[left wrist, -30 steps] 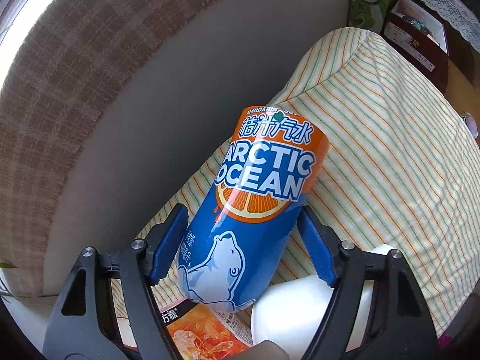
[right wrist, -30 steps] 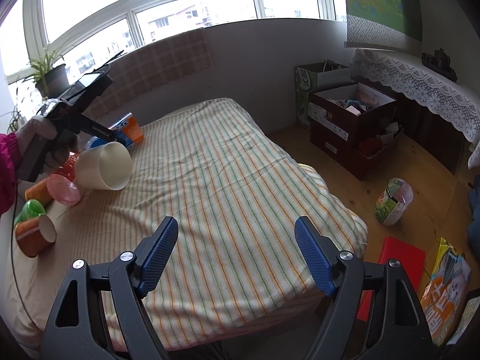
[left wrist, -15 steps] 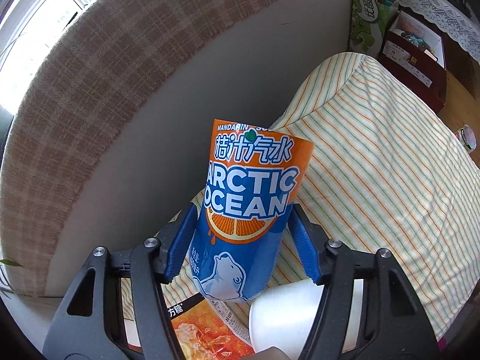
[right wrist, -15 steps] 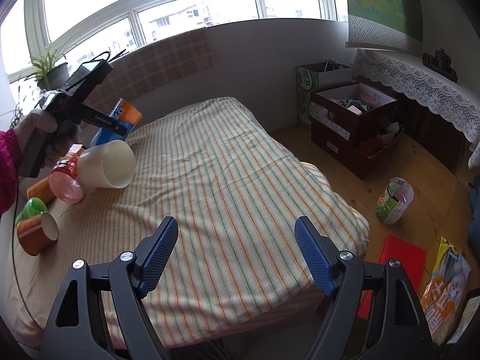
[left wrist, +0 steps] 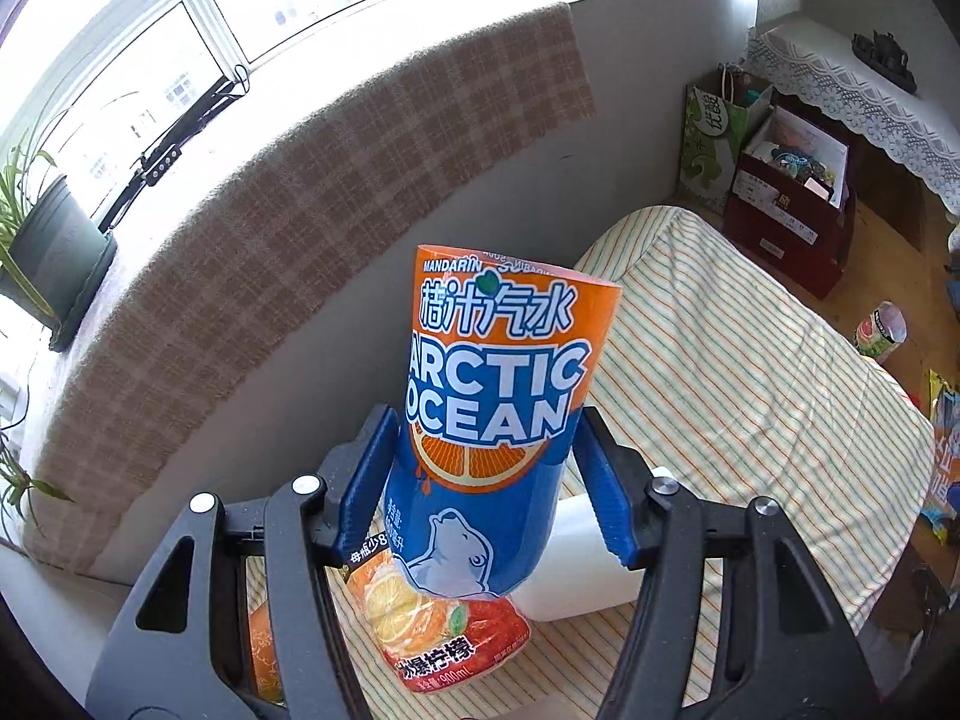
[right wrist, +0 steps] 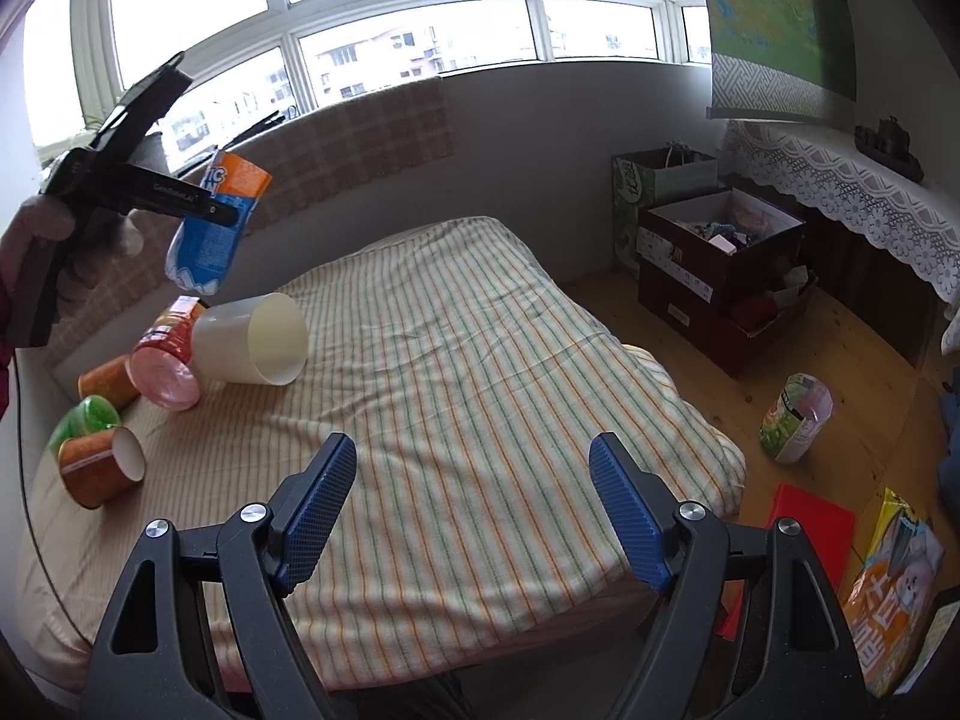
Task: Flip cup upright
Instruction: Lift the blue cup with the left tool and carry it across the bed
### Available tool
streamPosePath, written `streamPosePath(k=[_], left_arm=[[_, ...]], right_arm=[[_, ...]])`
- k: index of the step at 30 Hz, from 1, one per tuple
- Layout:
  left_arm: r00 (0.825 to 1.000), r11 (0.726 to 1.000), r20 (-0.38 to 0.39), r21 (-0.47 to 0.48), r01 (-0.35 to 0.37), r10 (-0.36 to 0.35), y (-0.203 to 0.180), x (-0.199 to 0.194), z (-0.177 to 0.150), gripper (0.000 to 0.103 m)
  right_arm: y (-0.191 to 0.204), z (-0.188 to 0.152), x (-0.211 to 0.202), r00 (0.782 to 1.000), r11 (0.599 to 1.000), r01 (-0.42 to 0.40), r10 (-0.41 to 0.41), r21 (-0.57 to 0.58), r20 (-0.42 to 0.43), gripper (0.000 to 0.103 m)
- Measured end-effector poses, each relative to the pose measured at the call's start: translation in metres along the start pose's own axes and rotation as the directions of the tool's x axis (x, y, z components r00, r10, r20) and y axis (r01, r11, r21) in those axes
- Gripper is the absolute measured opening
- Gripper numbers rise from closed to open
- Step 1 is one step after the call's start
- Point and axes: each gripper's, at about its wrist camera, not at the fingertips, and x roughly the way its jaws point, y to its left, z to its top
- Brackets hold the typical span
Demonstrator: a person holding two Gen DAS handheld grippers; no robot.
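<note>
Gripping blue-orange cup (left wrist: 498, 420) mid-air, left fingers (left wrist: 603, 504) clenched, long axis near-vertical, right gripper (right wrist: 471, 510) spread empty.

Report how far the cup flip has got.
Done: the left gripper has clamped the blue-and-orange cup and lifted it clear of the bed, as the right wrist view shows. In hand: the cup hangs tilted in the air, orange end up. Left: set it down standing. The white cup and the other cups lie on their sides. The right gripper is open and holds nothing.
</note>
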Motion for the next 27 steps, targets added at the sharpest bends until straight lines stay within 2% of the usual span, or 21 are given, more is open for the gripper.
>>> streamPosePath(k=[9,12,15,17,20,22,24,27], left_arm=[[0.993,0.995,0.096,-0.061,0.075,-0.069,-0.005,-0.098,-0.057,0.062],[0.99,0.983,0.094,-0.139,0.122,-0.109,-0.004,-0.114,-0.082,0.062],[0.981,0.959,0.092,-0.212,0.188,-0.172,-0.009,-0.119,-0.115,0.062],[0.973,0.936,0.093,-0.265,0.231,-0.213,-0.012,-0.118,-0.139,0.062],[0.951,0.883,0.081,-0.356,0.307,-0.298,-0.016,-0.108,-0.172,0.063],[0.933,0.842,0.081,-0.408,0.352,-0.351,-0.019,-0.1,-0.191,0.063],[0.922,0.807,0.082,-0.46,0.371,-0.378,-0.019,-0.091,-0.206,0.063],[0.897,0.735,0.076,-0.546,0.402,-0.435,-0.016,-0.073,-0.225,0.063]], right_arm=[[0.017,-0.007,-0.015,0.999,0.998,-0.052,0.053,-0.028,0.014,0.08],[0.026,-0.011,-0.02,0.997,0.996,-0.074,0.075,-0.043,0.014,0.08],[0.035,-0.017,-0.025,0.996,0.993,-0.09,0.091,-0.072,0.014,0.08],[0.041,-0.02,-0.026,0.996,0.991,-0.093,0.094,-0.092,0.007,0.08],[0.046,-0.024,-0.028,0.994,0.989,-0.104,0.105,-0.108,-0.002,0.08],[0.051,-0.028,-0.029,0.994,0.987,-0.105,0.106,-0.124,-0.002,0.08],[0.055,-0.032,-0.031,0.994,0.985,-0.107,0.107,-0.137,-0.006,0.08],[0.059,-0.035,-0.033,0.994,0.983,-0.112,0.111,-0.149,-0.012,0.08]])
